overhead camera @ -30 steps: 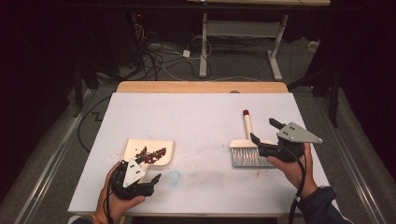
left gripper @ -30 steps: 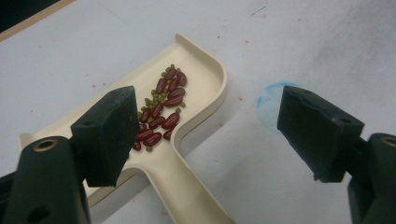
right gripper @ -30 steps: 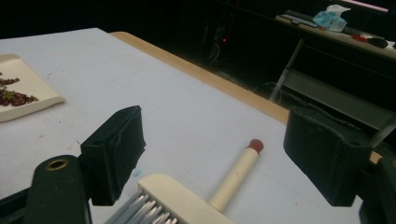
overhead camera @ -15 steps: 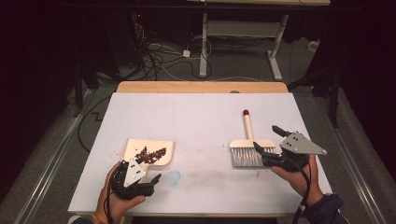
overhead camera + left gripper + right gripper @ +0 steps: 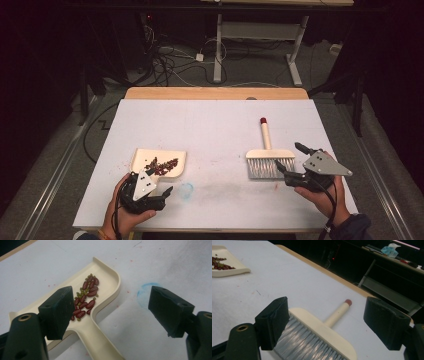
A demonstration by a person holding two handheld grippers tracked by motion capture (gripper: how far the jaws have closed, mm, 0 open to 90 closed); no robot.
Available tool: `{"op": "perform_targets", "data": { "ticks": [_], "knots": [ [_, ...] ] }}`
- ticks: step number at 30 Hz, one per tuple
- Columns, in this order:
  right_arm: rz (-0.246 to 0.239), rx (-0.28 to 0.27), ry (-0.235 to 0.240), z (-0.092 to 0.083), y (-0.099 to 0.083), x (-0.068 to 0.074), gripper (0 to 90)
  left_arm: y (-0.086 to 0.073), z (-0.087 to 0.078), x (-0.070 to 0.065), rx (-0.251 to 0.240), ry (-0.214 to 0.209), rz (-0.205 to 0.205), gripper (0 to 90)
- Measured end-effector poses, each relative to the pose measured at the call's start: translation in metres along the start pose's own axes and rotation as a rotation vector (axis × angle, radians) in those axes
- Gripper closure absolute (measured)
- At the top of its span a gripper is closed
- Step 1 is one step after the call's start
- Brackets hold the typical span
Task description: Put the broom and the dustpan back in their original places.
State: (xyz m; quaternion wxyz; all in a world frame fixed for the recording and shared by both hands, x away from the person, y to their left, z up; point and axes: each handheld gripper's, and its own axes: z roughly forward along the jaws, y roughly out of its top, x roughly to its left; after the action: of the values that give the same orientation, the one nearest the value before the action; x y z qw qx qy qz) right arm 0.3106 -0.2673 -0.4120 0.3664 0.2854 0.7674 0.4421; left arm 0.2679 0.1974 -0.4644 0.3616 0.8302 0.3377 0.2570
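Two tools lie on the white paper-covered table (image 5: 215,125) that takes up the middle of the high view: a cream plastic dustpan (image 5: 159,162) at lower left and a cream hand brush with grey bristles and a red-tipped handle (image 5: 267,155) at lower right. Over the last second the right gripper (image 5: 292,167) has drawn back toward the lower right corner, away from the brush, which stays flat where it was; that suggests the sweeping is finished and the brush set down. Its jaws stand wide apart and hold nothing, with the brush head lying between and beyond them in the right gripper view. The left gripper (image 5: 161,196) has not moved; it sits at the bottom left just below the dustpan, its jaws also spread wide and empty, straddling the pan's handle in the left gripper view. Inside the pan rests a small heap of dark red beans mixed with tiny green ones (image 5: 86,298), gathered near its middle. A faint blue ring (image 5: 186,189) marks the paper just right of that gripper.
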Motion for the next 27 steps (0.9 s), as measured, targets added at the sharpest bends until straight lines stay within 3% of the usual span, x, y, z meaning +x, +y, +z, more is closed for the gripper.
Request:
{"op": "perform_targets", "data": {
  "ticks": [12, 19, 21, 27],
  "knots": [
    [-0.001, 0.022, 0.017, -0.009, -0.028, 0.002, 21.4, 0.001, -0.001, 0.0, -0.012, 0.015, 0.003, 20.7],
    [0.048, 0.049, 0.04, -0.019, -0.052, 0.009, 21.3, 0.002, -0.002, 0.0, -0.027, 0.019, 0.002, 20.7],
    [0.046, 0.074, 0.048, -0.02, -0.057, 0.012, 21.2, 0.002, -0.001, 0.0, -0.025, 0.028, 0.019, 20.6],
    [0.031, 0.072, 0.058, -0.025, -0.059, 0.017, 21.3, -0.001, -0.005, -0.001, -0.023, 0.032, 0.003, 20.7]
  ]
}}
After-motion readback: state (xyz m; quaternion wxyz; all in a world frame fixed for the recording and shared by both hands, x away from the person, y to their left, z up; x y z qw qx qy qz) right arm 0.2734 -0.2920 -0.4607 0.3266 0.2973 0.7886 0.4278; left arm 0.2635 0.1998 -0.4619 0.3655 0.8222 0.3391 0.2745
